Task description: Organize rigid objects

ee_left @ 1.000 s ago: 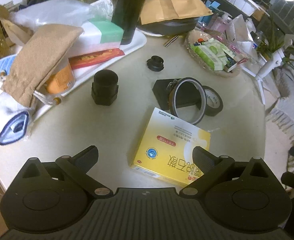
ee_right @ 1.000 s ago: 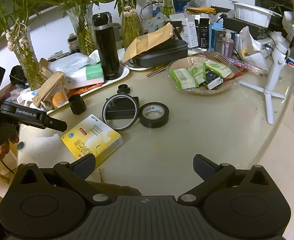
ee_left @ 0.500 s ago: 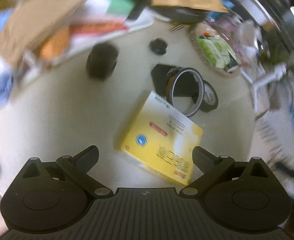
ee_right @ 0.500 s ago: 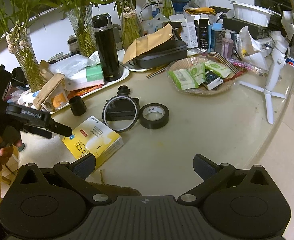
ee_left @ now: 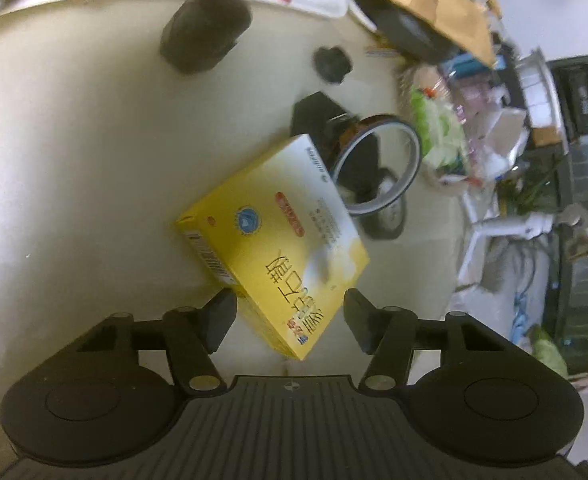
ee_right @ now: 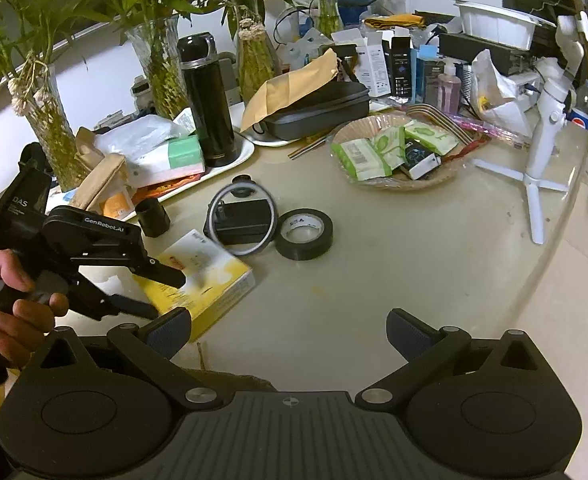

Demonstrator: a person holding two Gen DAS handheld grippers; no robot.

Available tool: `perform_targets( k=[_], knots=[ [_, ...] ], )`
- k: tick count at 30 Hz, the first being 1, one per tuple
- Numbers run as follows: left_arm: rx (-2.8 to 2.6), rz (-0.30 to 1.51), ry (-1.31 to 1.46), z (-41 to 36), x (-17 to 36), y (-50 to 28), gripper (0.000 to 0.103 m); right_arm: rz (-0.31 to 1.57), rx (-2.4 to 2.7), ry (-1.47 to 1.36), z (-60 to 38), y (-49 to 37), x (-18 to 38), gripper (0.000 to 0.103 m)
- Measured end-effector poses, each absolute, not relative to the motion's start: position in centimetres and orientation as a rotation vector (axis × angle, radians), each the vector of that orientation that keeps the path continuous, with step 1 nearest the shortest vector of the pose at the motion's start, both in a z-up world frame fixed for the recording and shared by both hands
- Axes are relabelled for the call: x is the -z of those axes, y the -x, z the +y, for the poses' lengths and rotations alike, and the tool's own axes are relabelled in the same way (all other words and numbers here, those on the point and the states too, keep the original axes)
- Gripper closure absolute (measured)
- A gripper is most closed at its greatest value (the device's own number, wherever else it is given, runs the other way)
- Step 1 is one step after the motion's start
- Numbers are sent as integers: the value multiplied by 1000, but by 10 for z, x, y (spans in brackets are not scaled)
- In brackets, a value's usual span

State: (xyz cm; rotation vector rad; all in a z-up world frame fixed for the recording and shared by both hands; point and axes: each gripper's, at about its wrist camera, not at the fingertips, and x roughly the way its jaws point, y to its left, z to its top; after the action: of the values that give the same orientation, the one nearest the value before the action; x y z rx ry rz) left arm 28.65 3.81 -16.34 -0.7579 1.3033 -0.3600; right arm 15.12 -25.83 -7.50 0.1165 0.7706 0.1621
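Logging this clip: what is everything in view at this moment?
yellow box: 1, yellow and white, flat on the table's near left
tape roll: 1, black, flat, mid-table
ring: 1, clear-rimmed, upright beside the tape roll
block: 1, black, behind the ring
cylinder: 1, black, left of the ring
cap: 1, black, behind the ring
flask: 1, black, on the white tray
basket: 1, tan, holds green packets
tripod: 1, white, right edge
table: 1, cream
left gripper: black, jaws just been closing, box between, no firm grip seen
right gripper: black, open, empty
hand: 1, holding the left gripper
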Motion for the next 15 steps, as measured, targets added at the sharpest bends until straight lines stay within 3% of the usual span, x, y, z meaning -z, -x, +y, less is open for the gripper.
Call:
perform_targets(
  k=[8,15],
  knots=[
    [446,1156,777,33,142,-288,52,764,-162,-121,-260,-151,74,0],
    [418,1099,548,20,124,-283,52,764,-162,-121,-260,-151,74,0]
  ],
)
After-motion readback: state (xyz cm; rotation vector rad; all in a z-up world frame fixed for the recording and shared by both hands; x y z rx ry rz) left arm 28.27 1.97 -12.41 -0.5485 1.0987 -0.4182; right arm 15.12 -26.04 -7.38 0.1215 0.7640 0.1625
